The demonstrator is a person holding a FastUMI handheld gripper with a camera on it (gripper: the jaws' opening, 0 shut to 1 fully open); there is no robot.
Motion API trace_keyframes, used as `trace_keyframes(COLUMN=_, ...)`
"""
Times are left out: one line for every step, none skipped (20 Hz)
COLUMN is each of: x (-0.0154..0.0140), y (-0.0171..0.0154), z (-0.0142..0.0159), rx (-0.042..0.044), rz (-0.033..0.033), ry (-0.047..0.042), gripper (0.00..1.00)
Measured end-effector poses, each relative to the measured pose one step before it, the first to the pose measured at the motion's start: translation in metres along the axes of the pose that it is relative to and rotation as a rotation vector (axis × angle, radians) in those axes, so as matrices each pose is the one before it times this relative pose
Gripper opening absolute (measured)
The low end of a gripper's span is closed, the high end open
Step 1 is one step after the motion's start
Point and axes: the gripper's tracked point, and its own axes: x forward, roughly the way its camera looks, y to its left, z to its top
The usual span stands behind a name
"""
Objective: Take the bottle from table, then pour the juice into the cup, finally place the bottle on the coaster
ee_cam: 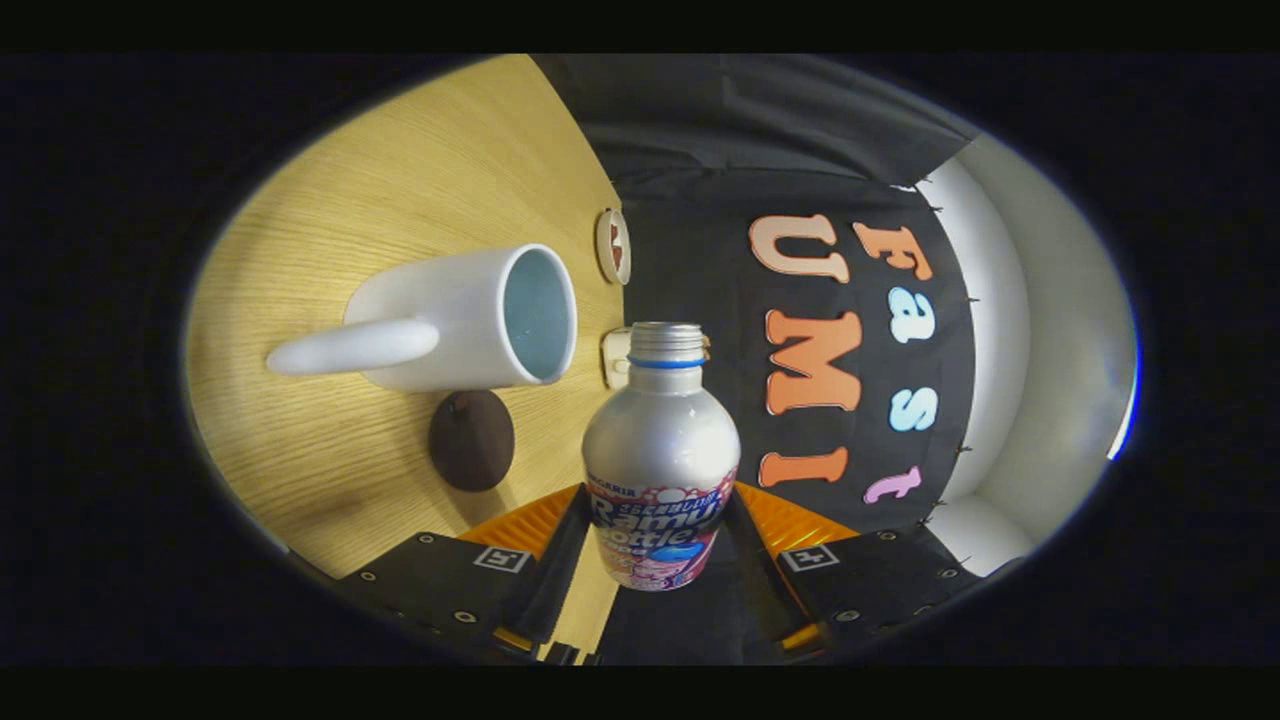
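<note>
My gripper [655, 560] is shut on a silver bottle [660, 450] with a printed label, one black finger [560, 555] on each side of its lower body. The cap is off, showing a threaded neck [668, 340]. The whole scene is rolled, so the bottle lies roughly level over the wooden table [400, 200]. A white cup [460, 320] with a handle and a pale blue inside stands on the table, its opening close beside the bottle's neck. No juice stream is visible. A dark brown round coaster [471, 440] lies next to the cup.
A small round white and red object [613, 245] and a small white object [615, 357] sit near the table's far edge, by the black cloth wall. Bare wood stretches beyond the cup's handle.
</note>
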Motion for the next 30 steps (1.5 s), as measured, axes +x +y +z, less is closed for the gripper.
trace_keyframes(x=0.00083, y=0.00003, z=0.00050, rx=-0.00972, rz=0.00335, ry=-0.00554, gripper=0.76)
trace_keyframes(x=0.00040, y=-0.00058, z=0.00009, rx=-0.00883, rz=0.00203, ry=-0.00285, gripper=0.76)
trace_keyframes(x=0.00049, y=-0.00060, z=0.00020, rx=-0.00565, rz=-0.00024, ry=-0.00020, gripper=0.76)
trace_keyframes(x=-0.00021, y=0.00009, z=-0.00074, rx=-0.00522, rz=0.00262, ry=0.00053, gripper=0.76)
trace_keyframes(x=0.00207, y=0.00250, z=0.00032, rx=-0.00582, rz=0.00276, ry=0.00125, gripper=0.76)
trace_keyframes(x=0.00011, y=0.00270, z=0.00087, rx=-0.01073, rz=-0.00231, ry=0.00042, gripper=0.76)
trace_keyframes(x=-0.00094, y=-0.00003, z=-0.00048, rx=-0.01757, rz=-0.00556, ry=0.00209, gripper=0.76)
trace_keyframes(x=-0.00107, y=-0.00107, z=-0.00050, rx=-0.01926, rz=-0.00342, ry=0.00218, gripper=0.76)
trace_keyframes(x=0.00029, y=-0.00094, z=-0.00144, rx=-0.01585, rz=-0.00142, ry=0.00032, gripper=0.76)
trace_keyframes(x=0.00075, y=-0.00016, z=0.00057, rx=-0.01399, rz=0.00028, ry=-0.00262, gripper=0.76)
trace_keyframes(x=0.00017, y=0.00067, z=0.00106, rx=-0.01241, rz=0.00350, ry=-0.00278, gripper=0.76)
trace_keyframes(x=0.00026, y=0.00049, z=0.00063, rx=-0.01033, rz=0.00570, ry=-0.00335, gripper=0.76)
trace_keyframes(x=0.00078, y=0.00137, z=0.00073, rx=-0.00648, rz=0.00762, ry=-0.00326, gripper=0.76)
trace_keyframes(x=0.00037, y=0.00060, z=-0.00028, rx=-0.00680, rz=0.00421, ry=-0.00267, gripper=0.76)
trace_keyframes(x=0.00132, y=-0.00196, z=0.00100, rx=-0.01314, rz=0.00057, ry=-0.00243, gripper=0.76)
trace_keyframes(x=-0.00109, y=-0.00266, z=-0.00048, rx=-0.01648, rz=-0.00418, ry=-0.00104, gripper=0.76)
trace_keyframes(x=-0.00004, y=-0.00178, z=-0.00007, rx=-0.01584, rz=-0.00511, ry=-0.00156, gripper=0.76)
trace_keyframes(x=0.00016, y=-0.00152, z=-0.00010, rx=-0.01385, rz=-0.00123, ry=-0.00212, gripper=0.76)
trace_keyframes(x=0.00009, y=-0.00003, z=-0.00117, rx=-0.01097, rz=0.00183, ry=-0.00055, gripper=0.76)
trace_keyframes(x=0.00054, y=0.00012, z=-0.00110, rx=-0.00686, rz=0.00429, ry=-0.00044, gripper=0.76)
trace_keyframes(x=0.00056, y=0.00024, z=-0.00012, rx=-0.01033, rz=0.00093, ry=-0.00230, gripper=0.76)
trace_keyframes(x=0.00084, y=-0.00111, z=0.00023, rx=-0.01664, rz=-0.00066, ry=-0.00016, gripper=0.75)
trace_keyframes(x=-0.00041, y=-0.00119, z=0.00040, rx=-0.01781, rz=-0.00274, ry=-0.00141, gripper=0.75)
trace_keyframes(x=0.00071, y=-0.00086, z=-0.00060, rx=-0.01473, rz=-0.00086, ry=-0.00222, gripper=0.75)
trace_keyframes(x=0.00128, y=-0.00036, z=-0.00027, rx=-0.00936, rz=-0.00180, ry=-0.00257, gripper=0.75)
trace_keyframes(x=-0.00057, y=-0.00099, z=0.00031, rx=-0.00560, rz=-0.00112, ry=-0.00287, gripper=0.76)
trace_keyframes(x=0.00073, y=-0.00018, z=-0.00037, rx=-0.00460, rz=-0.00107, ry=-0.00164, gripper=0.75)
trace_keyframes(x=-0.00095, y=-0.00072, z=0.00049, rx=-0.00602, rz=-0.00261, ry=-0.00049, gripper=0.75)
trace_keyframes(x=0.00079, y=-0.00131, z=-0.00014, rx=-0.00716, rz=-0.00249, ry=-0.00062, gripper=0.75)
trace_keyframes(x=0.00028, y=-0.00180, z=0.00047, rx=-0.00553, rz=-0.00084, ry=-0.00152, gripper=0.75)
